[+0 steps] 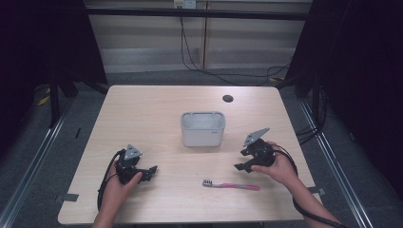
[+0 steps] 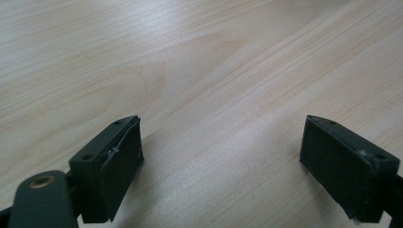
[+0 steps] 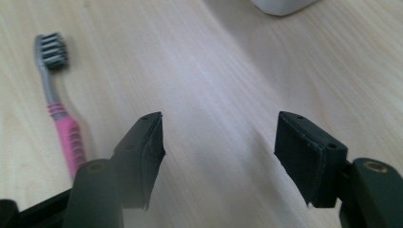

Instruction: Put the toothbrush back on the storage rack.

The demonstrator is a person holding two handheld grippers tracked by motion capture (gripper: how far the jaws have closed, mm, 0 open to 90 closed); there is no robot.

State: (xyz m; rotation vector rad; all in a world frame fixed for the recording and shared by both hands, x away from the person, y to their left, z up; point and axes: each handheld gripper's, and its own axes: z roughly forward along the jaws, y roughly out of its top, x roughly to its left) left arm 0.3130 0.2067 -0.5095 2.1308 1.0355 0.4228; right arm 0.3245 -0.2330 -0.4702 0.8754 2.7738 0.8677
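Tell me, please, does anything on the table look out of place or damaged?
Nothing stands out. The pink toothbrush lies flat on the table, apart from the upright white container; nothing looks spilled or broken.

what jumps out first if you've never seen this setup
The pink toothbrush lies flat near the table's front edge, its bristles toward the left. Behind it, mid-table, stands a white tub. The left gripper and right gripper flank them, both open and holding nothing.

Pink toothbrush (image 1: 231,185) flat nr table's front edge
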